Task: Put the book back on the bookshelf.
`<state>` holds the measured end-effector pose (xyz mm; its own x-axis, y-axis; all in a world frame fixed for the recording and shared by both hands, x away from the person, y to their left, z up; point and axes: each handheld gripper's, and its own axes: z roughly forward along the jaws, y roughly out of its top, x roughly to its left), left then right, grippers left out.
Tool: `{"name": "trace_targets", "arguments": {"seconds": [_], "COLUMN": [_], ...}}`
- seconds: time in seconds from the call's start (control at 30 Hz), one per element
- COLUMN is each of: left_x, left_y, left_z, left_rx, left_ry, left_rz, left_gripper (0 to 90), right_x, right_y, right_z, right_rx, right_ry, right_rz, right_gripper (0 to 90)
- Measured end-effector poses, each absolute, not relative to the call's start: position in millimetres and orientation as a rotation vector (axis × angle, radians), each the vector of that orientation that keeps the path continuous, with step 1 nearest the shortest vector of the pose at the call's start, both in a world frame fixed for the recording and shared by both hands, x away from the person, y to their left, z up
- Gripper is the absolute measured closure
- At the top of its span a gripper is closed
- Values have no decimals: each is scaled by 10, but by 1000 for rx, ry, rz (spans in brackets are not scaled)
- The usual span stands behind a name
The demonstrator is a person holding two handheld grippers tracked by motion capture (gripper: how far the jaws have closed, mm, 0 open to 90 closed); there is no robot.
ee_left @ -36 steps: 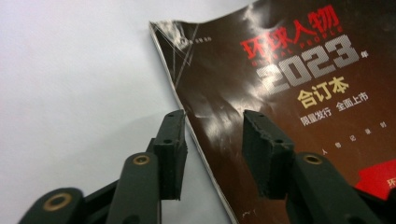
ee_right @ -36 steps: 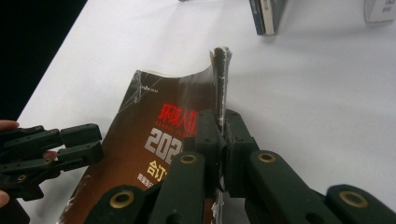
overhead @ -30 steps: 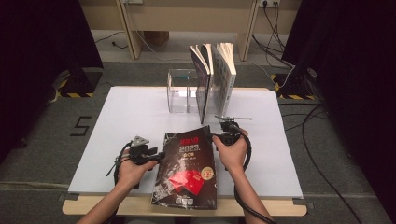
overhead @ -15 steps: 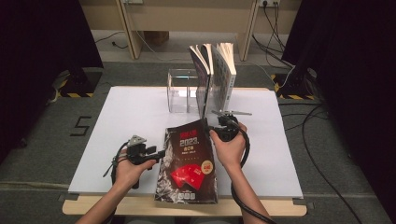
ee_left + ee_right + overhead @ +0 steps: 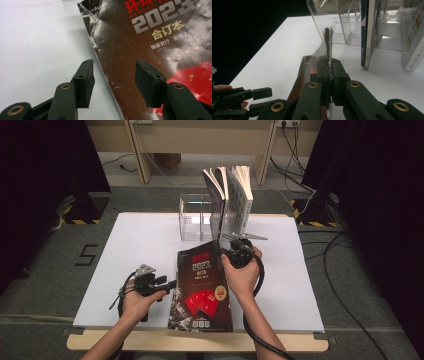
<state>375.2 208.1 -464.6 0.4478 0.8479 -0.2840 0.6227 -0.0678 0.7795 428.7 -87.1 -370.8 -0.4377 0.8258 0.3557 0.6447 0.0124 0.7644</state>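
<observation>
A black shrink-wrapped magazine with "2023" and red cards on its cover lies near the table's front, its far end lifted. My right gripper is shut on the far right corner of that magazine, the jaws pinching its thin edge. My left gripper is at the magazine's left side, and its jaws have just been opening. In the left gripper view the gripper stands open astride the magazine's left edge, its pads clear of it. The left gripper also appears low in the right gripper view.
A clear acrylic book stand sits at the back middle of the white table. Two books stand upright in it, just beyond the right gripper. Cables lie on the floor to the right.
The right gripper has risen with the magazine's far corner, so the magazine tilts up more steeply. The left hand has stayed put.
</observation>
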Motion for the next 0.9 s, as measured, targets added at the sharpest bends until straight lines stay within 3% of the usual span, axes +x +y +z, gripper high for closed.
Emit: {"name": "trace_targets", "arguments": {"seconds": [0.9], "left_x": [3760], "left_y": [2084], "left_z": [-4545], "left_rx": [1765], "left_ry": [1244], "left_rz": [313], "left_gripper": [487], "right_x": [4320], "right_y": [-699], "right_z": [-3396], "right_rx": [1443], "right_ry": [1988], "right_rz": [1441], "right_gripper": [872]}}
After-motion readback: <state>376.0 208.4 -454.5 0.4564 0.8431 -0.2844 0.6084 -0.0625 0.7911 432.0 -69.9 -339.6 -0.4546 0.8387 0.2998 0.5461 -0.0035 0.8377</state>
